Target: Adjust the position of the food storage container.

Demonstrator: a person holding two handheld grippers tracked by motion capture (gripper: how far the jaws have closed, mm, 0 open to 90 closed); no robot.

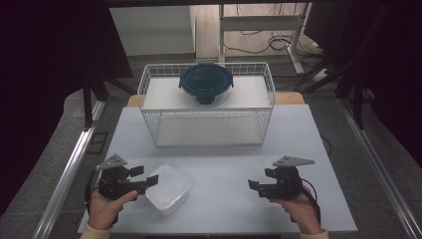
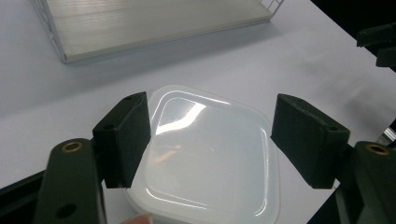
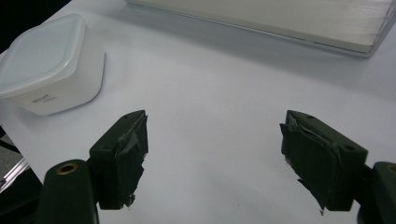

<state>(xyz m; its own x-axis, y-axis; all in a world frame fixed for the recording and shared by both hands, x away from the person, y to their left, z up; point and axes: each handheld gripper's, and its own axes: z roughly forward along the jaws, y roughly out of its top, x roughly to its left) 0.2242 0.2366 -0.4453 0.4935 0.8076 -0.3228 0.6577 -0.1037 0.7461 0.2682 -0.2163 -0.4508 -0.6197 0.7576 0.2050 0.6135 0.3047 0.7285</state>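
— Left gripper point(image 1: 149, 180)?
— Spread wide over the white lidded container point(image 1: 167, 188), one jaw at each side of the lid, not pressing.
— Where on the table point(image 1: 219, 149)?
— Near the front edge, left of centre, well short of the wire basket point(image 1: 149, 99).
— Right gripper point(image 1: 255, 185)?
— Released too, above bare table, well apart from the container.

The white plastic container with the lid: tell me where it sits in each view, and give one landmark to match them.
High view: the white plastic container sits low and left of centre, at the left tool.
Left gripper view: it lies at bottom centre, between the open jaws.
Right gripper view: it sits in the upper left corner, far from the open jaws.
Shared landmark: the wire basket beyond it.
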